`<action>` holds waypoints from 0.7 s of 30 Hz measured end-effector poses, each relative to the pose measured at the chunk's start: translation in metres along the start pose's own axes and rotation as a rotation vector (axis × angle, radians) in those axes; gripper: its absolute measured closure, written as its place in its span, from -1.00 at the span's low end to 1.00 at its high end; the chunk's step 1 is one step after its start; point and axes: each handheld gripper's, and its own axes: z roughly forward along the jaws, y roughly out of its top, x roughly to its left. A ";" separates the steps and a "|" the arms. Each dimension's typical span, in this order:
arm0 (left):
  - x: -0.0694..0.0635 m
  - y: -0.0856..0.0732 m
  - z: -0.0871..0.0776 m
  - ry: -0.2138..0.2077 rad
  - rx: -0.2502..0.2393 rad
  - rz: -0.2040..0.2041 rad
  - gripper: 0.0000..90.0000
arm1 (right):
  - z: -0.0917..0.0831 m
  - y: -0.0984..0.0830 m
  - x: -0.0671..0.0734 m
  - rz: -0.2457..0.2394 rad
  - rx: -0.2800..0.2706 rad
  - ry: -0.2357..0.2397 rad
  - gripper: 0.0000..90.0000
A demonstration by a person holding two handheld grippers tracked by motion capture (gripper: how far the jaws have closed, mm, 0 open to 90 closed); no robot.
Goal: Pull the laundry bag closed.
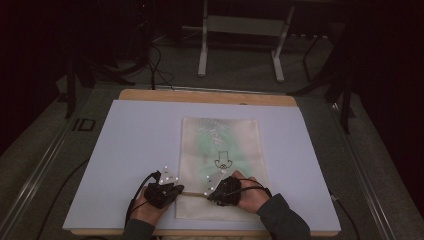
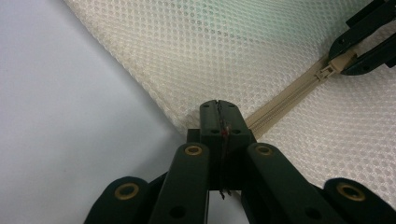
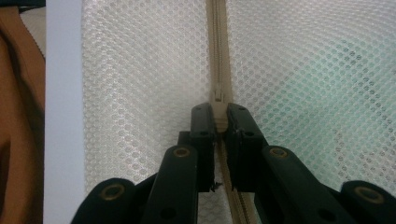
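— What are your grippers doing just now?

— My left gripper (image 2: 218,106) is clenched tight, jaws pressed together on the corner edge of the mesh laundry bag (image 2: 243,51), right where the beige zipper (image 2: 285,95) ends. A thin bit of the bag's seam is pinched between the pads. My right gripper (image 3: 221,122) is clamped on the zipper pull (image 3: 219,100), the tab squeezed between both jaws.

— And where does the bag lie?

— Flat on the pale sheet (image 1: 135,150) that covers the table (image 1: 210,96), with its near end towards me. The zipper runs across the bag near that end, and both grippers sit on it, the left gripper (image 1: 165,192) at the bag's left edge, the right gripper (image 1: 224,190) further along the zipper, well inside the bag (image 1: 220,145).

— Anything in the way?

— Nothing lies between the two grippers but the zipper itself. Something green shows through the mesh further up the bag, beyond the zipper. Cables trail from both grippers back past my hands.
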 end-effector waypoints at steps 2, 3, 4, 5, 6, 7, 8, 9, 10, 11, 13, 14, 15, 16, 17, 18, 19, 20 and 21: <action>0.000 0.000 0.000 0.000 0.000 0.000 0.99 | 0.000 0.000 0.000 -0.001 -0.002 0.000 0.83; 0.000 0.000 0.000 0.000 0.000 0.000 0.99 | 0.000 0.000 0.000 -0.001 -0.003 0.000 0.83; 0.000 0.000 0.000 0.000 0.000 0.000 0.99 | 0.000 0.000 0.000 0.000 -0.005 0.001 0.83; 0.000 0.000 0.000 0.000 0.000 0.001 0.99 | 0.000 -0.001 0.000 0.000 -0.005 0.001 0.83; 0.000 0.000 0.000 0.000 0.001 0.001 0.99 | 0.000 -0.001 0.000 0.000 -0.006 0.001 0.83; 0.000 0.000 0.000 0.001 0.001 0.002 0.99 | 0.000 -0.001 0.000 0.001 -0.006 0.001 0.83; 0.000 0.000 0.000 0.000 0.001 0.001 0.99 | 0.000 -0.001 0.000 -0.004 -0.002 0.003 0.83; 0.000 0.000 0.000 0.000 0.001 0.002 0.99 | -0.001 -0.001 0.000 -0.003 0.000 0.004 0.83; 0.000 0.000 0.000 0.000 0.002 0.001 0.99 | -0.001 -0.002 -0.001 -0.002 0.002 0.002 0.83; 0.000 0.000 0.000 0.002 0.002 0.002 0.99 | -0.002 -0.002 -0.001 -0.001 0.004 0.002 0.83; 0.000 0.000 0.000 0.002 0.002 0.002 0.99 | -0.003 -0.005 -0.001 0.003 0.011 0.005 0.83; 0.000 0.000 0.000 0.002 0.002 0.003 0.99 | -0.003 -0.006 -0.001 0.004 0.010 0.006 0.83; 0.000 0.000 0.000 0.003 0.004 0.007 0.99 | -0.003 -0.007 0.000 0.010 0.008 0.006 0.83; 0.000 0.000 0.000 0.003 0.002 0.004 0.99 | -0.003 -0.008 -0.001 0.012 0.009 0.007 0.83; 0.000 0.000 0.000 0.002 0.001 0.002 0.99 | -0.003 -0.009 -0.001 0.015 0.009 0.007 0.83; 0.000 0.000 0.000 0.003 0.002 0.003 0.99 | -0.003 -0.010 -0.001 0.020 0.001 0.009 0.83; 0.000 0.000 0.000 0.002 0.002 0.003 0.99 | -0.004 -0.010 -0.001 0.021 0.004 0.009 0.83; 0.000 0.000 0.000 0.003 0.003 0.004 0.99 | -0.004 -0.011 0.000 0.017 0.006 0.006 0.83; 0.000 0.000 0.000 0.003 0.002 0.003 0.99 | -0.004 -0.011 0.000 0.017 0.006 0.005 0.83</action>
